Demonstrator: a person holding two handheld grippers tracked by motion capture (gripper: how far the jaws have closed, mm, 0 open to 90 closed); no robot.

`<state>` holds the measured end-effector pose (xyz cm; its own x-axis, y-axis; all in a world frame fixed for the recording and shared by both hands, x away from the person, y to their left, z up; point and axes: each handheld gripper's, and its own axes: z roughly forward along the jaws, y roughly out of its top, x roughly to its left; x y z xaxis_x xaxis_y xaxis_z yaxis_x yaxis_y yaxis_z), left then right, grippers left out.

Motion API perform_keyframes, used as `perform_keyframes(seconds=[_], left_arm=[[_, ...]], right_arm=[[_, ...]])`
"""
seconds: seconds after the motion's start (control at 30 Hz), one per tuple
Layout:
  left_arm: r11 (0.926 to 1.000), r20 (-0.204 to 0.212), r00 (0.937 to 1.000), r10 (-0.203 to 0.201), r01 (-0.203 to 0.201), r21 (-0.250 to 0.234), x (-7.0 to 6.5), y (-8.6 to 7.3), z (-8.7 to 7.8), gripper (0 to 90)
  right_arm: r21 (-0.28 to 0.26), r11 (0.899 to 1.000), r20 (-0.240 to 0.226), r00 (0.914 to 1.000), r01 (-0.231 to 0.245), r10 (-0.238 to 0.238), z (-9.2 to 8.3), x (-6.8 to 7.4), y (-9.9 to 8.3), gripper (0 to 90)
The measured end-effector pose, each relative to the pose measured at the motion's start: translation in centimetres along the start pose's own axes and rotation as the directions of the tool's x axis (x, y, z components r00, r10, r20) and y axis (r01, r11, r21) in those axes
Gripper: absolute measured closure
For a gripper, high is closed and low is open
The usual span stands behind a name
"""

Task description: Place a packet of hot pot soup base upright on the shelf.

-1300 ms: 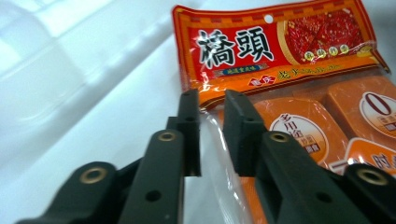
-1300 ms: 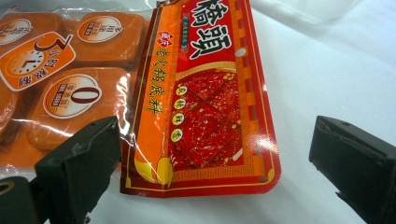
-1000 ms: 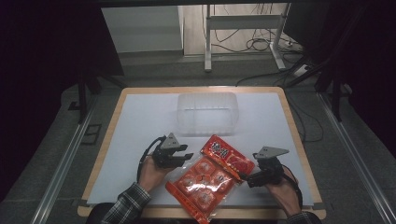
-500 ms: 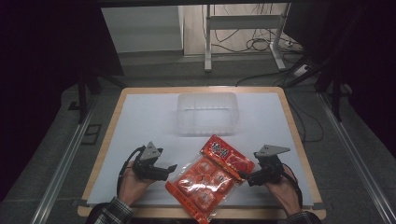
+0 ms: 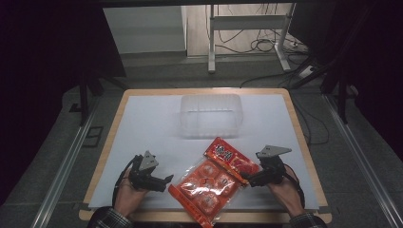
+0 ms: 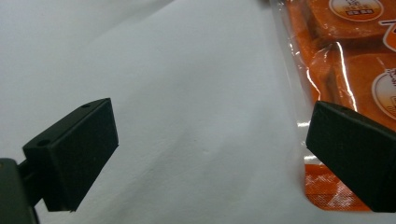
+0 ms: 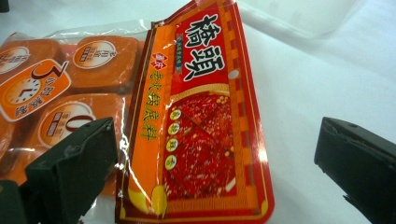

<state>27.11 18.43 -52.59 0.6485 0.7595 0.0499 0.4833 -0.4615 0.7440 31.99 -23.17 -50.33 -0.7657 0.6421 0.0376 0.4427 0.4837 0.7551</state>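
Orange pack (image 5: 204, 185) and red pouch (image 5: 231, 157) near bench's front edge, between left gripper (image 5: 161, 181) and right gripper (image 5: 248, 180), both spread, empty.

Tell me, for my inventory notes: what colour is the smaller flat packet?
Red with orange-yellow trim, clearest in the right gripper view: smaller flat packet.

Left tongs (image 5: 161, 181) and right tongs (image 5: 247, 180) both gape wide (each held low, pointing inward).
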Motion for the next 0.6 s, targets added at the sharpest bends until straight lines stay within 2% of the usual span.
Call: perform_keyframes(seconds=[0.1,0.23,0.37,0.47,0.5,0.53,0.6], left_arm=[[1.0000,-0.014,0.9999,0.003,-0.003,0.006,0.0,0.0,0.1,1.8],[0.9999,-0.012,0.9999,0.005,-0.005,0.009,0.0,0.0,0.1,1.9],[0.9998,-0.012,0.9998,0.015,-0.015,0.015,0.0,0.0,0.2,2.0],[0.9996,-0.011,0.9997,0.020,-0.019,0.018,-0.1,0.0,0.2,2.1],[0.9996,-0.011,0.9997,0.021,-0.020,0.019,-0.1,0.0,0.3,2.1],[0.9995,-0.011,0.9997,0.023,-0.022,0.021,-0.1,0.0,0.3,2.1],[0.9994,-0.012,0.9996,0.027,-0.027,0.024,-0.1,0.0,0.3,2.2]], right_arm=[[0.018,1.000,0.016,0.9997,0.017,-0.017,0.5,0.1,0.3,0.0],[0.042,0.999,0.005,0.9994,0.033,-0.033,1.3,0.2,0.6,0.0],[0.051,0.999,-0.010,0.9999,0.009,-0.008,1.8,0.2,0.9,0.0],[0.064,0.998,-0.043,0.9990,-0.013,0.016,2.3,-0.2,1.0,0.3],[0.098,0.995,-0.057,0.9982,-0.010,0.016,2.7,-0.4,1.1,3.8],[0.098,0.995,-0.057,0.9982,-0.010,0.016,2.7,-0.4,1.1,3.8],[0.130,0.992,-0.071,0.9975,0.002,0.007,3.2,-0.6,1.1,9.5]])
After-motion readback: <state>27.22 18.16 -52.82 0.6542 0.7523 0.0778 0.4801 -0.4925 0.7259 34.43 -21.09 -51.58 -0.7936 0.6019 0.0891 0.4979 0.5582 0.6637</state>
